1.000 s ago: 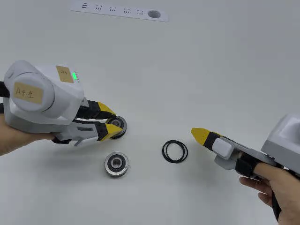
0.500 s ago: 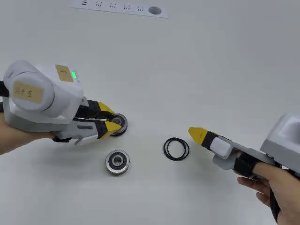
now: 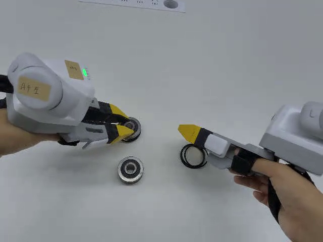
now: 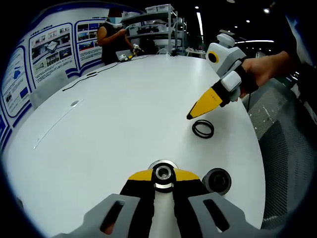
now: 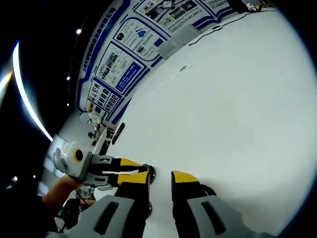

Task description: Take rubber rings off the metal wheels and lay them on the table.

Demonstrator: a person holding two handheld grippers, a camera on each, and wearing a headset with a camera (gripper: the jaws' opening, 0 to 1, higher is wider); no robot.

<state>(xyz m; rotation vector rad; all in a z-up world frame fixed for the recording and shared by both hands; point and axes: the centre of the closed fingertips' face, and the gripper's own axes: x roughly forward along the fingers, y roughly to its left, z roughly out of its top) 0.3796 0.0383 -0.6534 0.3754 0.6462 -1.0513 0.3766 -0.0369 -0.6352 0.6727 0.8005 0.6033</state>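
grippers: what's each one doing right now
left gripper: shut on a metal wheel
right gripper: open, holding nothing, tip near the loose rubber rings

left gripper (image 3: 126,122) clamped on wheel (image 3: 133,126), rings (image 3: 183,157) beside right gripper (image 3: 189,132)

1. The white counter (image 3: 227,75) is evenly lit, with a white power strip (image 3: 144,3) lying along its far edge.
2. In the left gripper view, a wall of blue-framed posters (image 4: 52,47) runs beyond the counter's left edge.
3. Metal shelving (image 4: 166,20) stands past the far end, under bright ceiling lights (image 4: 199,22).
4. A dark gridded floor (image 4: 280,148) lies off the right edge.
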